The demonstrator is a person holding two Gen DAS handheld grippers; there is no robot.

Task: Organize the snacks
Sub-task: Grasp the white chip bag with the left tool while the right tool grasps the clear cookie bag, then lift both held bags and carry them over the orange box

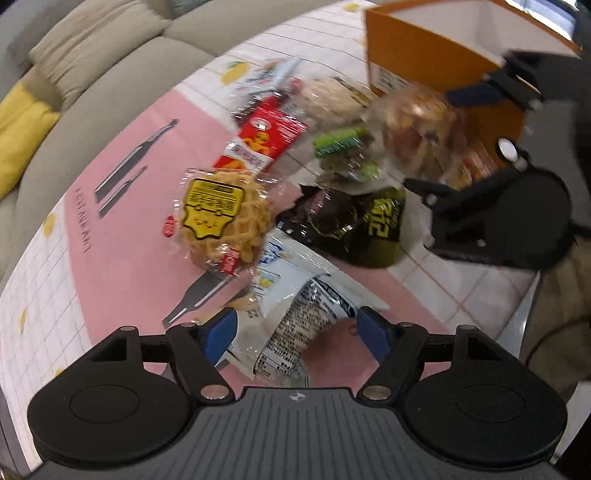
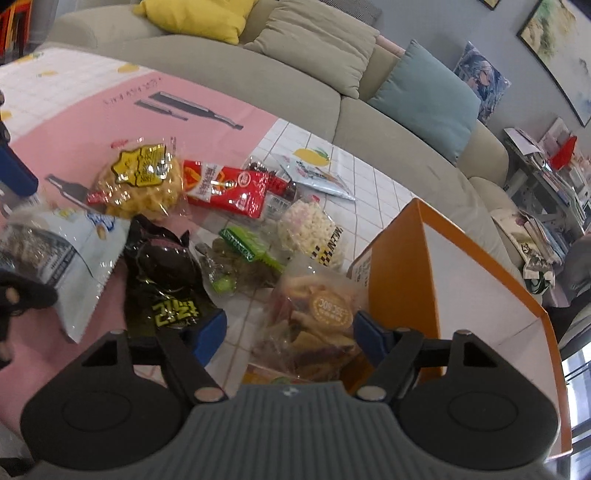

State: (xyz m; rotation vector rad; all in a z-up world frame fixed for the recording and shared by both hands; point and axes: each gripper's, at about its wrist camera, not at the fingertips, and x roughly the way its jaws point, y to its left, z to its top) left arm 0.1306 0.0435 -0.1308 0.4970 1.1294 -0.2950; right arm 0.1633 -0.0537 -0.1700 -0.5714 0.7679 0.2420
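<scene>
Your right claw point(image 2: 288, 334) is wide open, straddling the clear bag of mixed chips point(image 2: 317, 321) just beside the orange box point(image 2: 399, 273). Your left claw point(image 1: 297, 330) gapes around the white-blue pouch point(image 1: 295, 295). The box looks empty; roughly 8 snacks remain mid-worktop point(image 2: 92, 122).

A curved beige sofa point(image 2: 280, 92) with yellow point(image 2: 199, 14), beige and teal cushions point(image 2: 428, 99) is seen beneath framed pictures point(image 2: 561, 55) on a grey wall.
</scene>
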